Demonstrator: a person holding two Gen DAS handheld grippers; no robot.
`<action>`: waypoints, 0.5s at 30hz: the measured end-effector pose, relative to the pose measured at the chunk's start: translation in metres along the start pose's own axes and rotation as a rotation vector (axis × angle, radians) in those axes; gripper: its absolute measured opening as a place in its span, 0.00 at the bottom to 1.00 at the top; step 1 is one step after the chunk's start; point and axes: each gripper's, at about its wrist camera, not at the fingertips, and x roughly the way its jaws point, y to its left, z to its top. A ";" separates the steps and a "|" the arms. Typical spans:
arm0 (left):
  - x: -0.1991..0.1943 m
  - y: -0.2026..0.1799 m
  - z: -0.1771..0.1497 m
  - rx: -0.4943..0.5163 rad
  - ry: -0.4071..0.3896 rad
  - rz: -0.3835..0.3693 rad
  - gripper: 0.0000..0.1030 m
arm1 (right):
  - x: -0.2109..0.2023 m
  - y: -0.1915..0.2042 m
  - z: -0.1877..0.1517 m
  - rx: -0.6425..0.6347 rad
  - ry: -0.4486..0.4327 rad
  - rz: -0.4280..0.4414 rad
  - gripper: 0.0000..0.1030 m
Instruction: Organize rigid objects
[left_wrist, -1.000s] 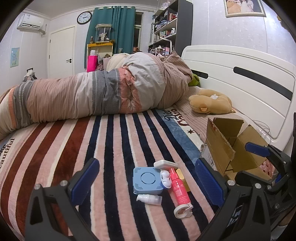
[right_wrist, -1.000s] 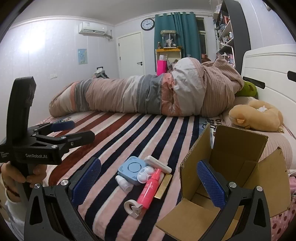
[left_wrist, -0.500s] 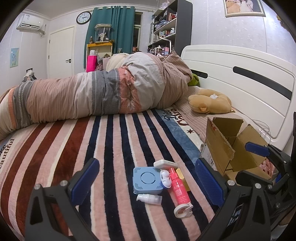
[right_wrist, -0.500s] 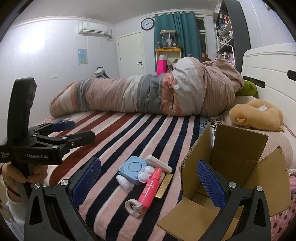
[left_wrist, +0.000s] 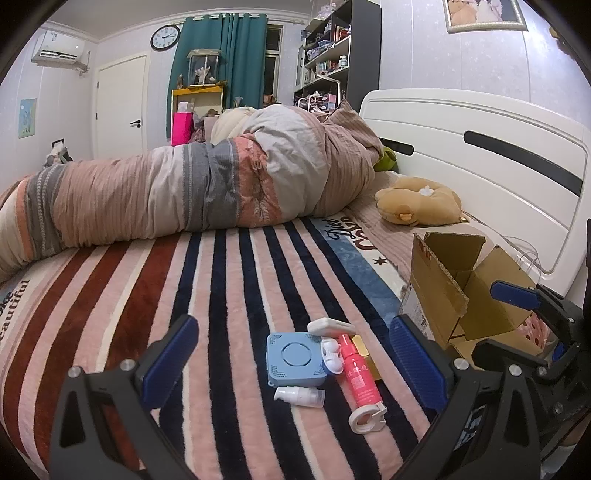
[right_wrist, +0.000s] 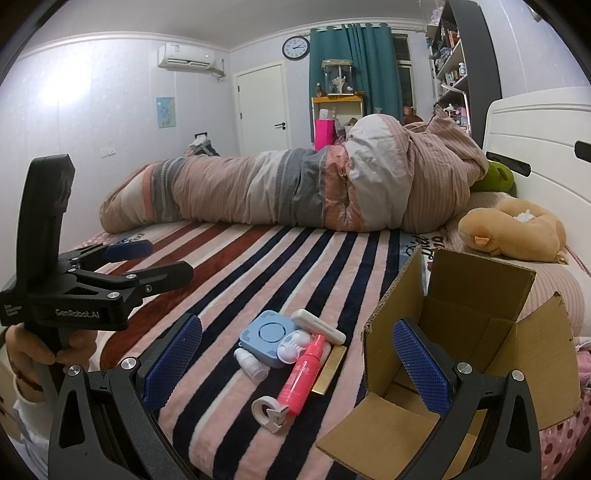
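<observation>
Nothing has shifted since earlier frames. Cardboard box sits open right of the clutter. Left gripper and right gripper both gape, empty. Pink bottle touches its neighbours; risk: grabbing nudges them.

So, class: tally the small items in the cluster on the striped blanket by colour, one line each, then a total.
Blue: 1, square case
White: 4, flat bar, earbud case, small bottle, tape dispenser
Pink: 1, spray bottle
Gold: 1, slim box
Total: 7
</observation>
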 end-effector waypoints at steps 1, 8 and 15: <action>0.000 0.000 0.000 -0.001 -0.001 0.000 1.00 | 0.000 0.002 0.000 -0.003 0.000 0.001 1.00; 0.000 0.009 -0.003 -0.018 -0.001 0.010 1.00 | -0.001 0.020 0.004 -0.051 0.001 0.023 0.86; 0.016 0.048 -0.020 -0.037 0.013 -0.047 1.00 | 0.040 0.063 -0.005 -0.127 0.138 0.088 0.38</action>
